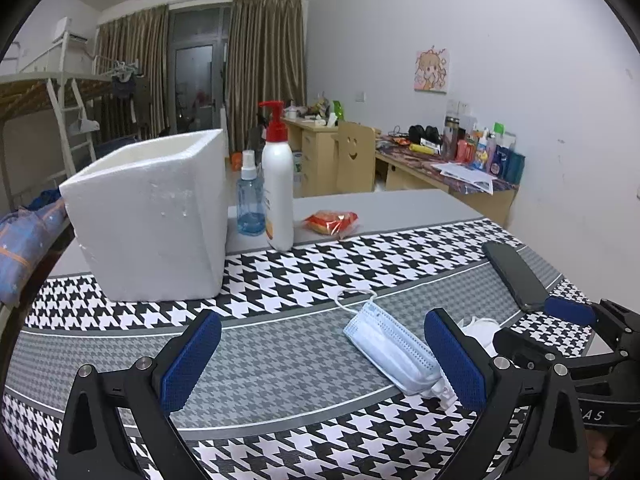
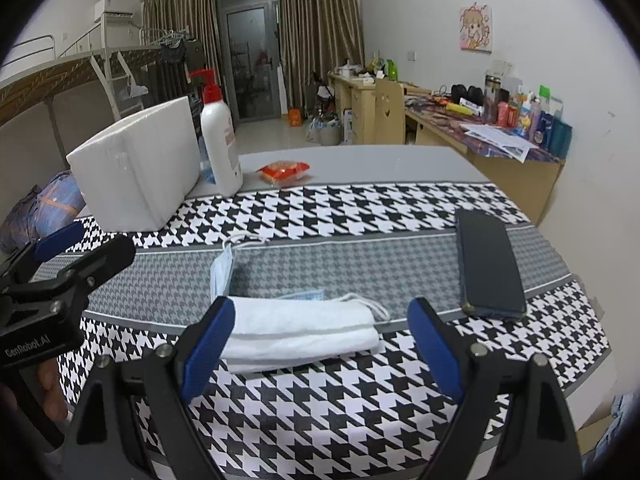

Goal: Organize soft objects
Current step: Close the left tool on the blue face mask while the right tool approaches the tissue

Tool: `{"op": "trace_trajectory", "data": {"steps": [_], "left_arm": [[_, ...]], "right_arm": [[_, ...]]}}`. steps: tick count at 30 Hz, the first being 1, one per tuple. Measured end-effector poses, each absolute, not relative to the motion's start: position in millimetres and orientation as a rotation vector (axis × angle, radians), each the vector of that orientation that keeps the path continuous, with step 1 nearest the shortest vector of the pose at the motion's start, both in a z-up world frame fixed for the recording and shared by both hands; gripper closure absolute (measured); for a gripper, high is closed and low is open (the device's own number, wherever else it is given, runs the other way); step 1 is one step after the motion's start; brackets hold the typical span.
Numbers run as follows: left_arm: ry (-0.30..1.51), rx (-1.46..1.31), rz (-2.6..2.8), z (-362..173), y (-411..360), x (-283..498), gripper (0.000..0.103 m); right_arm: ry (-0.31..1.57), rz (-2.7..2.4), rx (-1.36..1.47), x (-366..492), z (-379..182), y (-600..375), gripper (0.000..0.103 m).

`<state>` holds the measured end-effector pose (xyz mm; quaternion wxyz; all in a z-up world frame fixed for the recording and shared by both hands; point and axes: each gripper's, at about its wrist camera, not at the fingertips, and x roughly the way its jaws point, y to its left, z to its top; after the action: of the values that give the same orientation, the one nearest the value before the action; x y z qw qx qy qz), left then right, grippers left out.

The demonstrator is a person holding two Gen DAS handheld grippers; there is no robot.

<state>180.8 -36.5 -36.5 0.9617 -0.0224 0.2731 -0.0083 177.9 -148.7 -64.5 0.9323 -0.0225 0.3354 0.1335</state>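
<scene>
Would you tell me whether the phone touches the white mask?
Apart: the right wrist view shows patterned cloth between the phone and white mask.

Both wrist views low, close over houndstooth tablecloth (image 1: 280, 272), facing curtained door. Shared: foam box (image 2: 132, 168), blue mask (image 1: 388, 344), phone (image 2: 490, 264).

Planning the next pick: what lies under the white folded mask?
A blue mask peeks out from behind and under the white mask; most of it is covered, on the houndstooth cloth.
</scene>
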Motion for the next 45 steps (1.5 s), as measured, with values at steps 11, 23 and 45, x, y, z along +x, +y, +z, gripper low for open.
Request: {"op": "trace_trajectory", "data": {"steps": [11, 23, 45], "left_arm": [[0.595, -0.044, -0.027, -48.5, -42.0, 189.5, 0.001], [0.618, -0.034, -0.034, -58.2, -45.4, 196.6, 0.001], [0.667, -0.02, -0.032, -66.0, -55.4, 209.4, 0.001]], "right_arm": [[0.722, 0.285, -0.039, 185.4, -76.7, -150.8, 0.012], [0.797, 0.298, -0.028, 198.4, -95.9, -152.9, 0.022], [0.917, 0.304, -0.074, 201.3, -115.2, -157.2, 0.095]]}}
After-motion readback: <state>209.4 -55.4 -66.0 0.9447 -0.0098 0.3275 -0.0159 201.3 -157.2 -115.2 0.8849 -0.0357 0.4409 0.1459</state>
